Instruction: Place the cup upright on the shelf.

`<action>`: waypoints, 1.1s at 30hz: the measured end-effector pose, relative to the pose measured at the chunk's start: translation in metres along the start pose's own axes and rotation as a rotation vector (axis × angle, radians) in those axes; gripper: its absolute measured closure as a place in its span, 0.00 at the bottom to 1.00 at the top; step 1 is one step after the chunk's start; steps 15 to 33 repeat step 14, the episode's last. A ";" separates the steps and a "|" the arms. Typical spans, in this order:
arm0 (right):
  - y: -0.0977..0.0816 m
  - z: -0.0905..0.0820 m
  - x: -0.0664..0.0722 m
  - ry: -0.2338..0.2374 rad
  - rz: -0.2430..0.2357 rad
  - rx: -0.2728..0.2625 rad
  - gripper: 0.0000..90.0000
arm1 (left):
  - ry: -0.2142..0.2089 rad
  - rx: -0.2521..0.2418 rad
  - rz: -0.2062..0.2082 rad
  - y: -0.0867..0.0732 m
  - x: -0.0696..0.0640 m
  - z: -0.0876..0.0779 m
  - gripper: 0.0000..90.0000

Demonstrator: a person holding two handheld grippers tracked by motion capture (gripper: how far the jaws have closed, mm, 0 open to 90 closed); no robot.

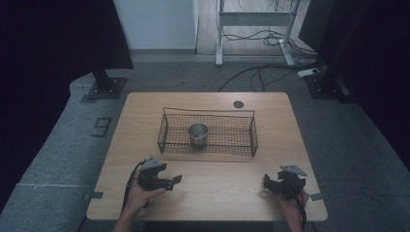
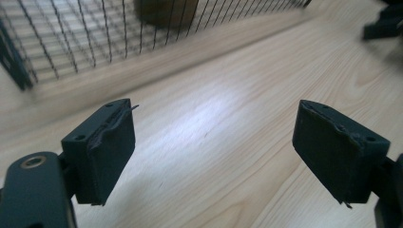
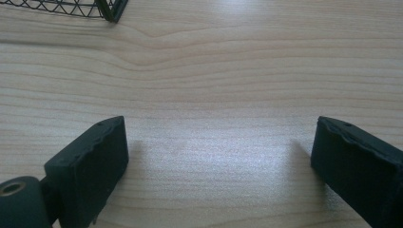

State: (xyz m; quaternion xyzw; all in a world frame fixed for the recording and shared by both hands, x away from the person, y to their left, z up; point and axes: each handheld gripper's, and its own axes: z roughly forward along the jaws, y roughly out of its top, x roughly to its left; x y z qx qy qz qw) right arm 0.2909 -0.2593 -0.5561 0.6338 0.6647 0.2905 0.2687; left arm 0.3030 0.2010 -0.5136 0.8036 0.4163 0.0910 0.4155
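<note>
A black wire basket (image 1: pixel 227 147) stands in the middle of the wooden table (image 1: pixel 217 193), with a metal cup (image 1: pixel 197 135) upright inside it. My left gripper (image 1: pixel 175 181) rests low over the table near the front left, pointing right; its jaws stand apart over bare wood (image 2: pixel 214 114), nothing between them. The basket's mesh (image 2: pixel 71 42) and the blurred cup (image 2: pixel 164 12) lie beyond it. My right gripper (image 1: pixel 266 180) sits at the front right, pointing left. Its jaws are also apart over bare wood (image 3: pixel 221 128), with a basket corner (image 3: pixel 111 9) ahead.
A small dark round disc (image 1: pixel 238 104) is set in the table behind the basket. Beyond the table lie grey floor, stand bases (image 1: pixel 104 87) and cables (image 1: pixel 270 72). The right gripper shows dark at the far upper right of the left gripper view (image 2: pixel 385 23).
</note>
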 end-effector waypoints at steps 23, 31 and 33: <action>0.000 0.000 0.000 0.000 0.000 0.000 0.06 | 0.006 0.020 -0.031 -0.011 0.010 0.008 0.17; 0.000 0.000 0.000 0.000 0.000 0.000 0.06 | 0.006 0.020 -0.031 -0.011 0.010 0.008 0.17; 0.000 0.000 0.000 0.000 0.000 0.000 0.06 | 0.006 0.020 -0.031 -0.011 0.010 0.008 0.17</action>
